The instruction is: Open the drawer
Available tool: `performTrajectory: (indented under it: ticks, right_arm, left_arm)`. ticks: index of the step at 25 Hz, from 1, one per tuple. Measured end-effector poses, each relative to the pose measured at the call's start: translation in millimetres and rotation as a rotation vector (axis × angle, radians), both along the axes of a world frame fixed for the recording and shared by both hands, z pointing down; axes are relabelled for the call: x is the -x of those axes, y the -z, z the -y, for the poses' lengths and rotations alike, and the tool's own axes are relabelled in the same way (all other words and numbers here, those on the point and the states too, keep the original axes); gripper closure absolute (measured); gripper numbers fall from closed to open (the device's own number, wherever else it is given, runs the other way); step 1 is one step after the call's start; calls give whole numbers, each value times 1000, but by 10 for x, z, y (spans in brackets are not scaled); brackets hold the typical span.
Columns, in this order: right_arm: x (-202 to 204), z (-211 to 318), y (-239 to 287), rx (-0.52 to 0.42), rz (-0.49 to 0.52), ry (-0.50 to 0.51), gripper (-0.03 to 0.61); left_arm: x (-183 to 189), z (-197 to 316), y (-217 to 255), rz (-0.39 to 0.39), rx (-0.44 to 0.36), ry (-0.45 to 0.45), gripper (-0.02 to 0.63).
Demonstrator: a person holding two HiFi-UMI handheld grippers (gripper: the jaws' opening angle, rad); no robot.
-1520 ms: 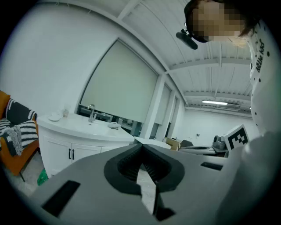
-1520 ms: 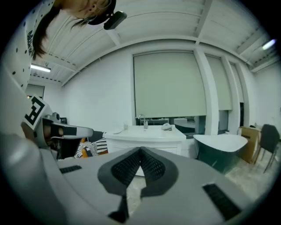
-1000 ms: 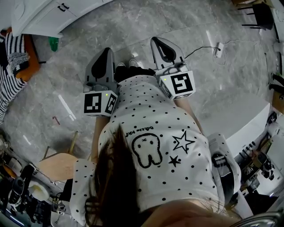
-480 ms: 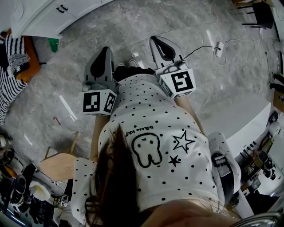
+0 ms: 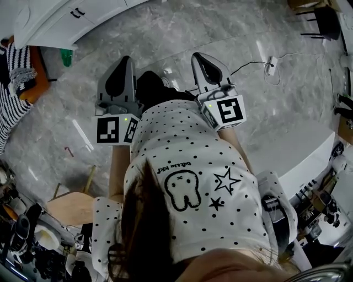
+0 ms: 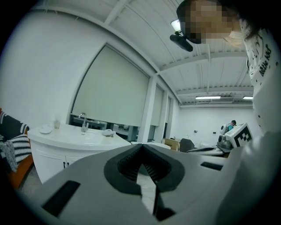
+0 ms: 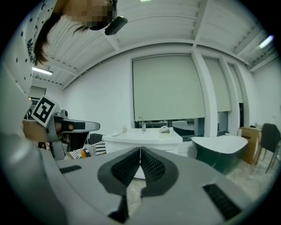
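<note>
A white vanity cabinet (image 5: 60,25) with small dark handles (image 5: 77,11) stands at the far left of the head view, well beyond both grippers. Seen from the left gripper view, the cabinet (image 6: 57,154) carries a basin and tap, and its fronts look closed. The same cabinet (image 7: 147,139) sits straight ahead in the right gripper view. My left gripper (image 5: 125,59) (image 6: 141,148) is shut and holds nothing. Beside it, my right gripper (image 5: 198,56) (image 7: 140,153) is also shut and empty. Both are held out over the marble floor in front of the person's dotted shirt.
Striped fabric on an orange seat (image 5: 16,69) lies left of the cabinet, with a green object (image 5: 67,55) beside it. A power strip with its cable (image 5: 270,61) lies on the floor at the right. A dark-sided tub (image 7: 221,151) stands right of the cabinet. A wooden stool (image 5: 71,206) is behind.
The left gripper has shifted a little to the left in the head view. A dark trouser leg now shows between the two grippers. Both grippers stay shut.
</note>
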State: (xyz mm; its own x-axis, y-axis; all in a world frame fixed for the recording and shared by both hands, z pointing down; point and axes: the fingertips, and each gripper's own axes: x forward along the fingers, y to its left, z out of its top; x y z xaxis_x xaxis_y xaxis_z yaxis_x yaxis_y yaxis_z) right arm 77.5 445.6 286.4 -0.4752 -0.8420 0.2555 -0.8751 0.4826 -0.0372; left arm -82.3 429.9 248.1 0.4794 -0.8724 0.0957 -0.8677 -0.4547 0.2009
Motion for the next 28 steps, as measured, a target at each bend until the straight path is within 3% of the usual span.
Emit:
performTrajectory:
  ticks: [5, 15, 28]
  right_arm:
    - [-42, 5, -44, 17, 14, -28, 565]
    - [122, 359, 182, 34, -52, -53, 565]
    - [389, 896, 518, 22, -40, -85, 565]
  left_arm:
    - [4, -30, -93, -10, 34, -12, 609]
    - [253, 326, 43, -40, 84, -7, 609]
    - [372, 778, 311, -58, 85, -57, 609]
